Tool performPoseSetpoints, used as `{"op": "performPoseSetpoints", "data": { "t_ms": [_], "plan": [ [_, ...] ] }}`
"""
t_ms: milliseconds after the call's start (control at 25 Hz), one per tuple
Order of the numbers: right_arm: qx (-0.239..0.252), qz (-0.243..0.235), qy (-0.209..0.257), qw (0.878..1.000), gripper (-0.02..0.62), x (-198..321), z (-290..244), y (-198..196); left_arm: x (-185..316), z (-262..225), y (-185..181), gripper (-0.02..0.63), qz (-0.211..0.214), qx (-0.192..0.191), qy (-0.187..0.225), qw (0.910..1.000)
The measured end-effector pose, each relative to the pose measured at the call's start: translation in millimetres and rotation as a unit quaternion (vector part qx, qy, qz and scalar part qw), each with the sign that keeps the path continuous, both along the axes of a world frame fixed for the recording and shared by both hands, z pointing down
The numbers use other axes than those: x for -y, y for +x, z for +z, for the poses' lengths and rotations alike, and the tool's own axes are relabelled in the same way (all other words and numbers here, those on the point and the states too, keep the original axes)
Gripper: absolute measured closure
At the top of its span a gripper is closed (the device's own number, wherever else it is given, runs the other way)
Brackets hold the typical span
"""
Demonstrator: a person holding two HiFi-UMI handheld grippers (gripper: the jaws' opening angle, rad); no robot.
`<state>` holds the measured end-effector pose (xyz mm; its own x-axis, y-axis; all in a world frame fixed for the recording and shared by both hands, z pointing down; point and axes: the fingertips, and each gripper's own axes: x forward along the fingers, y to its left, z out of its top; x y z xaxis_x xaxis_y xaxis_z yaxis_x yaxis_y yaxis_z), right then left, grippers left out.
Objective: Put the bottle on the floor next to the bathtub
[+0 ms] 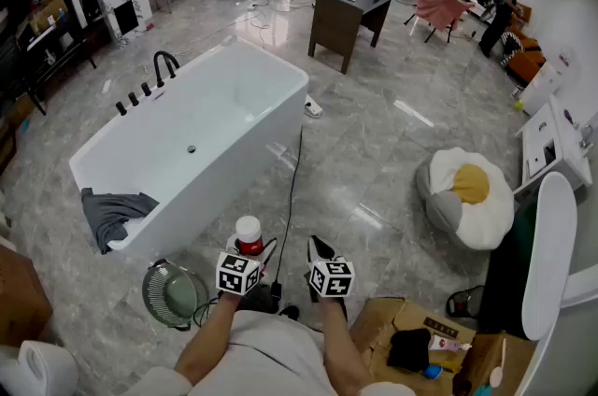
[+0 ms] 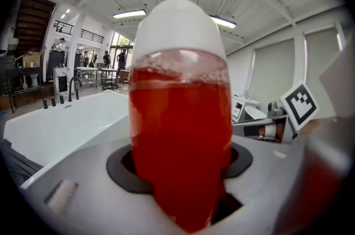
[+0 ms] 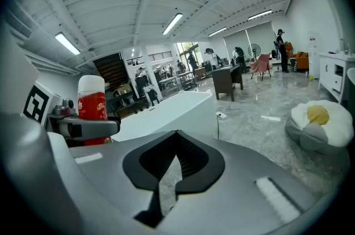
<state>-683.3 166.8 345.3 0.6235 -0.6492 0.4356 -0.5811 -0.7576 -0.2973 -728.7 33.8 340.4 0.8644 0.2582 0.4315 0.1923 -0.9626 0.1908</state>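
A bottle of red liquid with a white cap (image 1: 249,235) stands upright between the jaws of my left gripper (image 1: 248,254), which is shut on it. In the left gripper view the bottle (image 2: 180,134) fills the middle of the picture. It is held above the grey tiled floor, near the front corner of the white bathtub (image 1: 266,119). My right gripper (image 1: 321,250) hangs just right of it, shut and empty; its jaws meet in the right gripper view (image 3: 166,184), where the bottle (image 3: 92,103) shows at the left.
A grey cloth (image 1: 112,212) hangs over the bathtub's near end. A round fan (image 1: 175,294) lies on the floor below the left gripper, with a black cable (image 1: 291,189) running past. An egg-shaped cushion (image 1: 465,196), a cardboard box (image 1: 420,329) and a dark desk (image 1: 348,16) stand to the right.
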Motion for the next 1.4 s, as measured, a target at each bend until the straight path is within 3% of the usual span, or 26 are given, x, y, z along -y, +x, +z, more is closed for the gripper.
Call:
{"op": "performPoseSetpoints", "data": {
  "t_ms": [560, 840, 1160, 1400],
  "plan": [
    [-0.018, 0.017, 0.016, 1.000, 0.595, -3, -13, -5, -6, -7, -11, 0.277, 0.014, -0.014, 0.005, 0.9998],
    [-0.008, 0.034, 0.075, 0.997, 0.595, -13, -20, -7, -11, 1, -19, 0.276, 0.021, -0.007, 0.007, 0.9997],
    [-0.016, 0.017, 0.066, 0.998, 0.595, -8, -21, 10, -9, -1, 7, 0.276, 0.024, -0.013, 0.003, 0.9996],
    [-0.020, 0.015, 0.056, 0.998, 0.595, -8, -19, 45, -7, 3, 52, 0.276, 0.031, -0.016, -0.002, 0.9994]
  ]
}}
